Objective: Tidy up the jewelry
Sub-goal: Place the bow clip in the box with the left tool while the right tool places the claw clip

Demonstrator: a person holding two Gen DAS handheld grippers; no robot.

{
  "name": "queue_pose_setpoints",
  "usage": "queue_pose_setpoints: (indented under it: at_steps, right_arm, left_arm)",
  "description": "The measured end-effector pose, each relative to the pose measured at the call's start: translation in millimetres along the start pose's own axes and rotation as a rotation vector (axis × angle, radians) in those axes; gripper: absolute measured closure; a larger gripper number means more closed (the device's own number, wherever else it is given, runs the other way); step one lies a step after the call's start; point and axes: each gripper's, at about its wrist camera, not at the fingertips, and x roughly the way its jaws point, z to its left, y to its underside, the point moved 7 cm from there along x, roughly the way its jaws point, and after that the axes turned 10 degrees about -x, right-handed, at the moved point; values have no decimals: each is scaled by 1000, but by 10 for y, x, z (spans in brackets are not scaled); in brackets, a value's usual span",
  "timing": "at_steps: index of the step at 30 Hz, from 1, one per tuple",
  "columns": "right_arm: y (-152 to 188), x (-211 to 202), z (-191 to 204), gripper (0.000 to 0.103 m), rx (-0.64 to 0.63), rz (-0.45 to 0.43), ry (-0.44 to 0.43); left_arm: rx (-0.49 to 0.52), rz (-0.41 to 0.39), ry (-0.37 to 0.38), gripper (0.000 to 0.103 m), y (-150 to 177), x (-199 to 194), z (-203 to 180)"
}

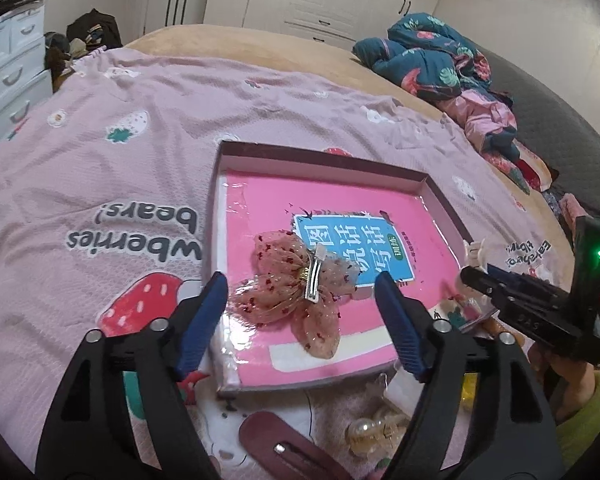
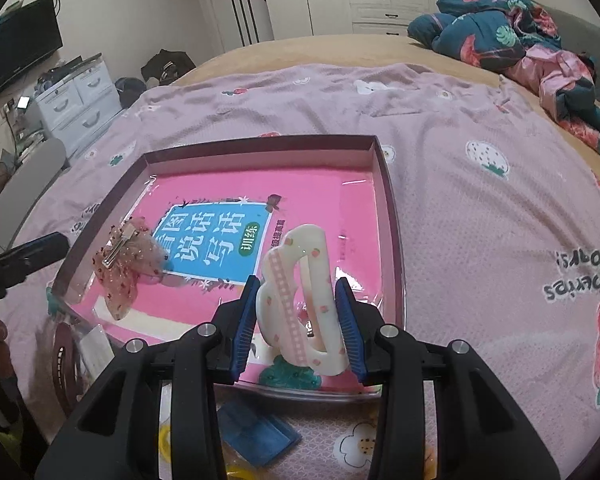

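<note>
Nearest the cameras, loose pieces lay on the pink strawberry-print blanket [image 1: 100,152] in front of the box: a brown leather snap clip [image 1: 276,440] and a cluster of pale amber beads [image 1: 372,432], with a folded blue cloth [image 2: 256,432] showing in the right wrist view.

Just beyond them, the left tongs [image 1: 300,292] stood spread wide, their blue pads on either side of the sheer pink bow hair clip with red dots [image 1: 300,292] without touching it. The bow rested on the pink book [image 1: 320,200] near the left front corner of the shallow cardboard box [image 1: 320,152].

To the right, the right tongs [image 2: 296,312] pinched a cream acrylic hair claw with a pink checked stripe [image 2: 296,300], held upright over the near right part of the book.

Farther off lay the bare blanket, then a heap of teal floral bedding [image 2: 500,28] at the far right of the bed.

The risk probably sat with the claw: its surface looks glossy and curved, so a loose pinch could let it twist or slip free. Released from that height, it might bounce off the slick book cover and out over the low box wall. The left tongs, if drawn back low, could also snag the gauzy bow and drag it from the box.
</note>
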Motion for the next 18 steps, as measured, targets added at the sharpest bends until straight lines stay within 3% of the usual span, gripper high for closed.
queue_pose_setpoints:
  at_steps: [6,9,14,18]
  right_arm:
    - [35,-49,-40,64,16,-5,4]
    - [42,-103,-45,58,27,-11,3]
    - [-15,-348,-31,33,26,-64,14]
    - [-101,-614,-13,21,27,-120,22]
  left_arm:
    - [-10,-13,-17,20,22,-156,27]
    - [-9,-31,-19,17,18,-254,22]
    - [-16,-64,-7,11,-16,-459,-1]
    - [-26,-88,-3,10,-49,-599,-9]
